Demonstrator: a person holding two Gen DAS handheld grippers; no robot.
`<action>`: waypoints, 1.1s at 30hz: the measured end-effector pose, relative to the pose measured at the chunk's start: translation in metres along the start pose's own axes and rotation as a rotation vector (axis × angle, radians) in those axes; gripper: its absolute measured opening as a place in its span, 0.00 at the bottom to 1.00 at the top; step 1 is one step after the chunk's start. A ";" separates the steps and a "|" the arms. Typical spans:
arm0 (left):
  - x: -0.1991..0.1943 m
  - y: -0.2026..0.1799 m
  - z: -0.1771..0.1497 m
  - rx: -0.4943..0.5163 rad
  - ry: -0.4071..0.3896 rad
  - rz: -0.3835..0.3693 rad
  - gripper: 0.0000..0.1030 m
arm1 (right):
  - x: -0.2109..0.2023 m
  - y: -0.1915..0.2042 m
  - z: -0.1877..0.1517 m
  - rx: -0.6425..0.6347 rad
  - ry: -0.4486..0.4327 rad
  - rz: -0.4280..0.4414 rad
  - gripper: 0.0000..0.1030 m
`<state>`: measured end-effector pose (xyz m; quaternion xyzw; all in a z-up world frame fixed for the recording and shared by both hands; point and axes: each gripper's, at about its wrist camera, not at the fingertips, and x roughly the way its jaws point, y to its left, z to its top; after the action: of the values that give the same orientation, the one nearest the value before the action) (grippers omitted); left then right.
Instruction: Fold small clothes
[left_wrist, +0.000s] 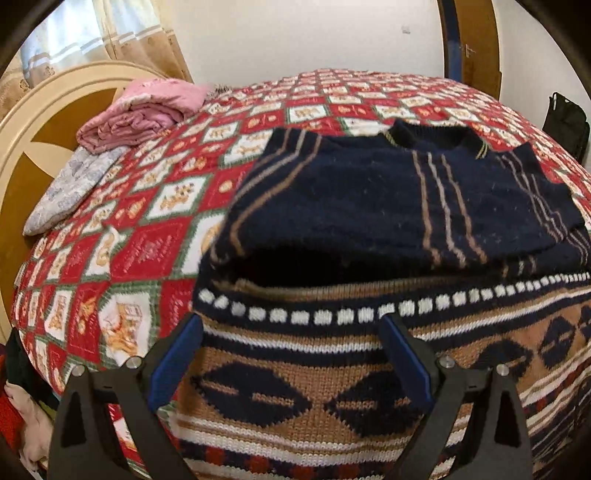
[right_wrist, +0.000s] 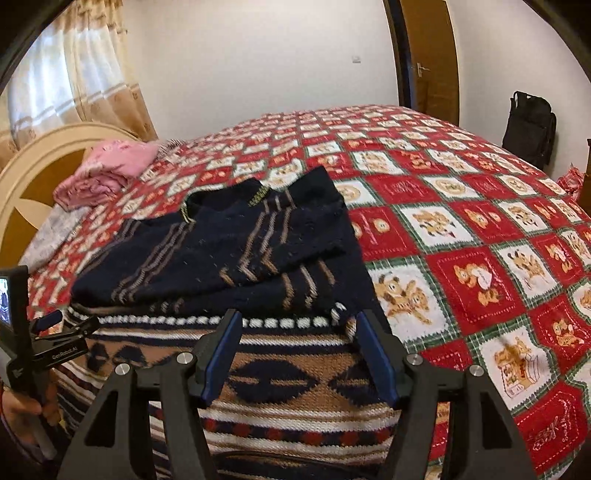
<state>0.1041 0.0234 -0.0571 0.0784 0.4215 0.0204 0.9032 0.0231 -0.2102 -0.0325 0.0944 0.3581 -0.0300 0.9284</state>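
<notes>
A knitted sweater (left_wrist: 369, 192) lies flat on the bed, its navy top with tan stripes toward the far side and its brown patterned hem band nearest me. Both sleeves are folded in over the navy chest. My left gripper (left_wrist: 291, 325) hovers open over the sweater's left part, blue pads wide apart, nothing pinched between them. In the right wrist view the sweater (right_wrist: 221, 251) fills the near left. My right gripper (right_wrist: 298, 321) stands open above the sweater's right edge, its pads clear of the knit. The left gripper's body (right_wrist: 40, 350), held in a hand, shows at the far left.
A red, white and green patchwork bedspread (right_wrist: 461, 258) covers the bed. Folded pink cloth (left_wrist: 140, 114) and a pale pillow (left_wrist: 70, 188) lie by the cream headboard (left_wrist: 37, 122). A black bag (right_wrist: 530, 125) stands near the door (right_wrist: 428, 55).
</notes>
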 end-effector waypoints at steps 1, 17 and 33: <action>0.001 -0.001 -0.001 -0.001 0.005 -0.001 0.95 | 0.003 0.000 -0.002 0.000 0.010 -0.001 0.63; 0.011 0.004 -0.005 -0.067 0.019 -0.038 1.00 | 0.038 0.012 -0.028 -0.033 0.105 -0.046 0.69; -0.019 0.038 -0.027 0.024 -0.026 0.002 1.00 | -0.067 -0.047 0.005 0.054 -0.131 -0.138 0.74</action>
<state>0.0724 0.0623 -0.0535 0.0897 0.4101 0.0152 0.9075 -0.0292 -0.2576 0.0084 0.0922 0.3011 -0.1094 0.9428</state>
